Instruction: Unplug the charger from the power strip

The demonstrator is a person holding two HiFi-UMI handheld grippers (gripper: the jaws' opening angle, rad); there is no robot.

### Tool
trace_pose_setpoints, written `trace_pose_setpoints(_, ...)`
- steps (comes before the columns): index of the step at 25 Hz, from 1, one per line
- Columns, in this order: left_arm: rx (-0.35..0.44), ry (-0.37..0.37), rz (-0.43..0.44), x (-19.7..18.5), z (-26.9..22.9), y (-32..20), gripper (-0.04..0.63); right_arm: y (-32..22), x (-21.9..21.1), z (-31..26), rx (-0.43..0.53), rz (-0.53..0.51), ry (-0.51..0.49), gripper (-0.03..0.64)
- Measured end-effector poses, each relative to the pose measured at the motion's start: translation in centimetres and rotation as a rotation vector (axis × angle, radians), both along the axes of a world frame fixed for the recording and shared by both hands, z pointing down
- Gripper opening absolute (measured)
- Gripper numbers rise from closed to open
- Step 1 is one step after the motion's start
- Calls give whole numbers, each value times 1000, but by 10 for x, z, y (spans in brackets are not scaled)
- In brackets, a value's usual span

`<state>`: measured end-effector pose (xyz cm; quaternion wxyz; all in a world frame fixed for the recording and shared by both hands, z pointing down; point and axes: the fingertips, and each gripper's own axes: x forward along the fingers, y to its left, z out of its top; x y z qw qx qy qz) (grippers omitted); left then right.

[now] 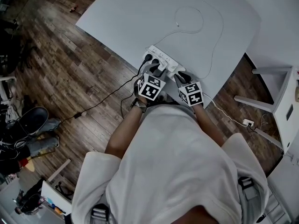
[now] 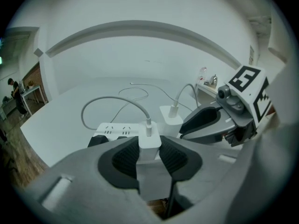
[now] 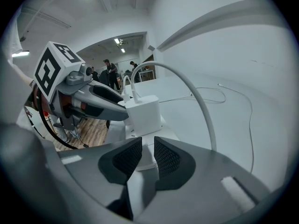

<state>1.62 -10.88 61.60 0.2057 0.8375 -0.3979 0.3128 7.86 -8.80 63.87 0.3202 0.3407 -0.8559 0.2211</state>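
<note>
The charger (image 2: pixel 150 140) sat plugged into the power strip (image 2: pixel 112 129) near the front edge of the white surface (image 1: pixel 140 17), its white cable (image 2: pixel 107 99) looping away over it. The left gripper (image 2: pixel 149 146) had its ribbed fingers (image 2: pixel 125 158) closed on the charger's two flat sides, low on the body and clear of the cable socket. That looked the right hold: the block appeared to be a small, light, rigid plastic shell, smooth enough to slip, so the ribbed pads on broad faces should serve better than any pull on the soft cable. A second charger (image 2: pixel 171 115) stood just beside it in the same strip. The right gripper (image 3: pixel 147 148) hung over the strip's near end with its fingers only narrowly apart and apparently gripping nothing, white plastic showing in the gap. The strip seemed light and free to lift with a tight plug, so it probably needed holding down during a straight pull.
</note>
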Motion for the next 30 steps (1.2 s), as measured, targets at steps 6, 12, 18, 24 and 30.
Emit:
trace_pose_setpoints(6,14,-58,21,0,1,2,138,2,-1,0,7,-6,8,83)
trace_pose_setpoints(12,-6,0,-6,1,1,2,140,2,1,0,1,4,-8,81)
trace_pose_setpoints(18,-40,85,-70,-1,0,1,141,1,3,0,-6,12,-28,81)
trace_pose_setpoints(24,-9,39,-48,-1,0,1,140,1,2,-1,-2,10,-29,78)
trace_pose_setpoints(30,28,-87,16,2,1,0,138,0,2,1,4,6,-20,78)
